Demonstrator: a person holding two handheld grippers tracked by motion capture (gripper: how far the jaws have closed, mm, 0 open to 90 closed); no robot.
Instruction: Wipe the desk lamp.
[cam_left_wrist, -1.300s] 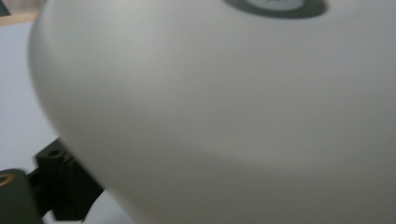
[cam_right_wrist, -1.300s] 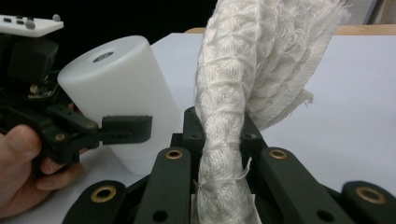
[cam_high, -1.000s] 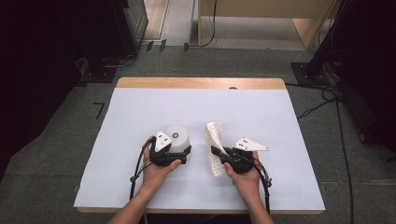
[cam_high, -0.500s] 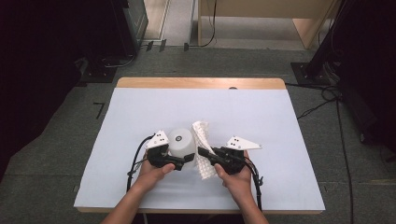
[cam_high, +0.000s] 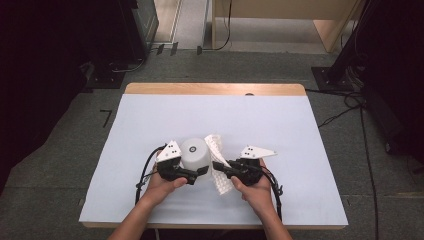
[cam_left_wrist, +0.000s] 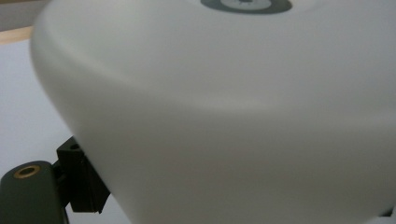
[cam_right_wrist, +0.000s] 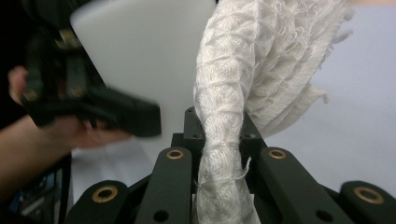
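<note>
High view: the left gripper clamps a white, round plastic container; the right gripper pinches a white waffle-weave cloth, touching the container's right side.

The cup looks like matt white plastic, smooth and faintly translucent, with a soft sheen across its wall. The cloth is white woven fabric with a raised waffle-like texture and frayed, loose threads at its edge. Each tool, left and right, is matt black plastic with small brass-coloured inserts. The surface is covered in smooth, matt pale sheet, with a bare light wood strip along its far edge.
</note>
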